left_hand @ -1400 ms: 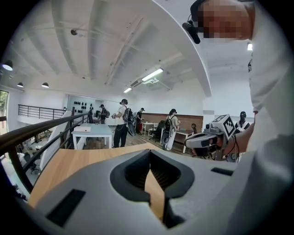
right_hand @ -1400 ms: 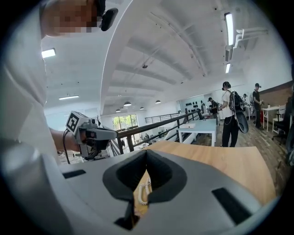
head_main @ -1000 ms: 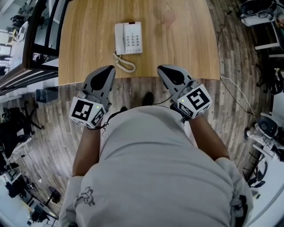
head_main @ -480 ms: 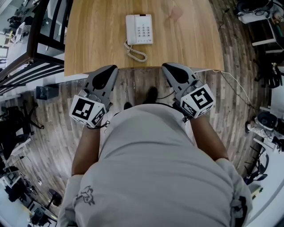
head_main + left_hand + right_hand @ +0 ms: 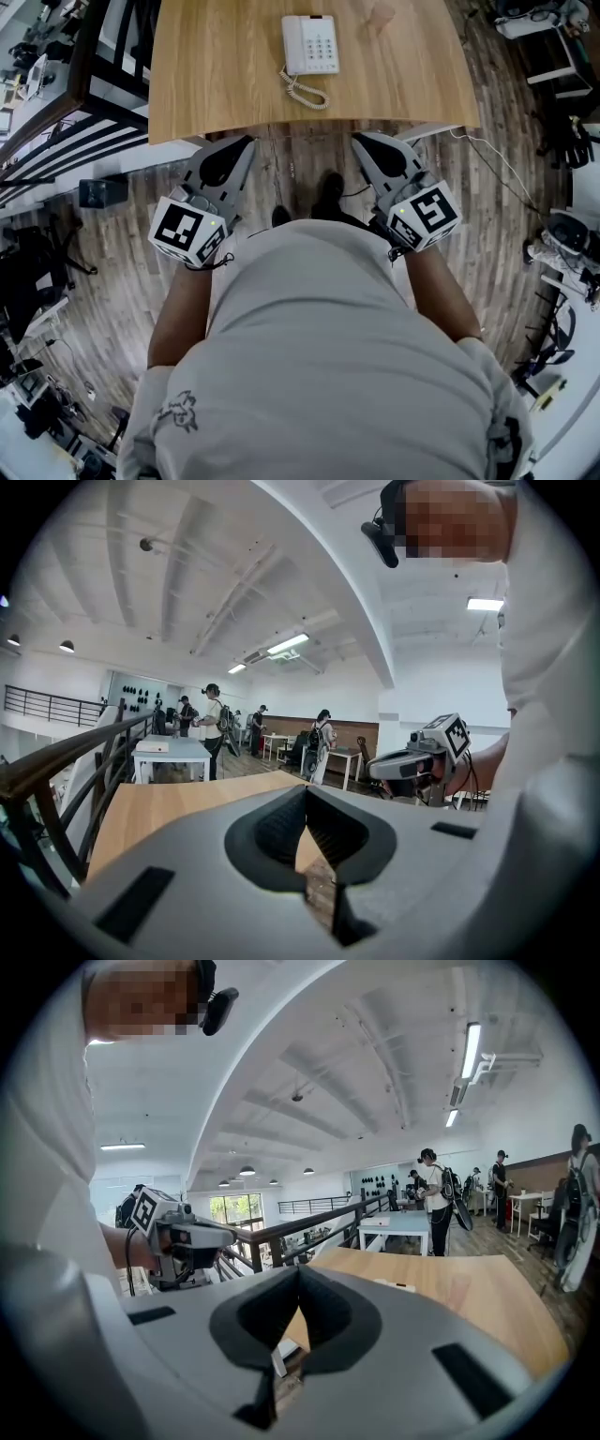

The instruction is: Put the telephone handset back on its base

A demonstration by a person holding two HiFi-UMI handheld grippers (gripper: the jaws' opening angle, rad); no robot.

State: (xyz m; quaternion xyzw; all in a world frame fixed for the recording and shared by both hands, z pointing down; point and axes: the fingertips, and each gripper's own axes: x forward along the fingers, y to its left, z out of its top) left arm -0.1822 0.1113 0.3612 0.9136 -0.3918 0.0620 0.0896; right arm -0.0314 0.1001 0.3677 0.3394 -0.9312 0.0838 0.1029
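Already on its base point(image 5: 322, 43), telephone handset point(image 5: 293, 44) on the wooden table point(image 5: 216, 66), coiled cord point(image 5: 307, 91) trailing nearer. Short of the table, over plank floor point(image 5: 302, 171), left gripper point(image 5: 246, 142) and right gripper point(image 5: 358, 141), jaws closed, empty.

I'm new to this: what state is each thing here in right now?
Telephone handset: resting on its base.
Coiled cord: lying on the table.
Left gripper: shut, empty, off the table.
Right gripper: shut, empty, off the table.
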